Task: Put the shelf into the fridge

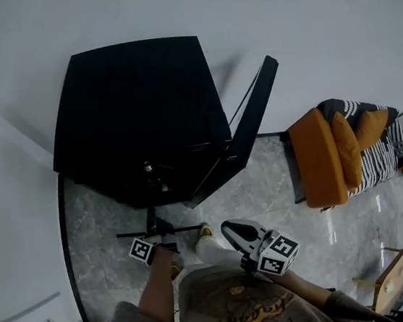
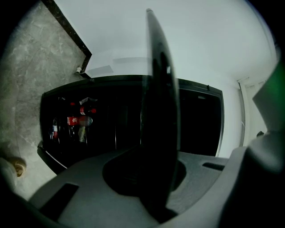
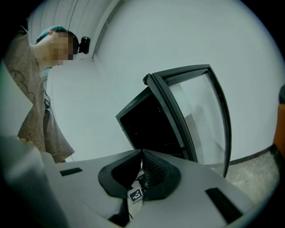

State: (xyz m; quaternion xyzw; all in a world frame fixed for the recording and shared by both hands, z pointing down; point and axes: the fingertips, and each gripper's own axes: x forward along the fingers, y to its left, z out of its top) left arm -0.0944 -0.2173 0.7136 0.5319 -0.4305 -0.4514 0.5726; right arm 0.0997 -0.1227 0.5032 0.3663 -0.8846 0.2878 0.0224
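Head view, left to right: catches the left gripper [image 1: 154, 228] clamped on the shelf [image 1: 188, 228], a thin dark panel held low in front of the black fridge [image 1: 136, 106], near the opening but not yet inside. Then finds the door [image 1: 250, 114] swung out to the right and the right gripper [image 1: 228, 228] hanging free, touching nothing; far right, just an orange seat [image 1: 318, 157]. Left gripper view: confirms jaws pinched on one edge of the shelf [image 2: 158, 111], seen edge-on and running up the frame, with bottles [image 2: 80, 120] inside the fridge behind. Right gripper view: shows the right gripper [image 3: 141, 153] with jaws pressed together, nothing between, aimed at the fridge [image 3: 147, 129] and its glass door. Handling guess: looks flat and stiff, probably glass or hard plastic, so likely smooth, slippery and breakable if knocked on the frame. Probably not heavy but wide, so likely levers hard against a one-edge pinch. Best taken mid-edge, with the free gripper added on the near edge to keep it level while sliding in.
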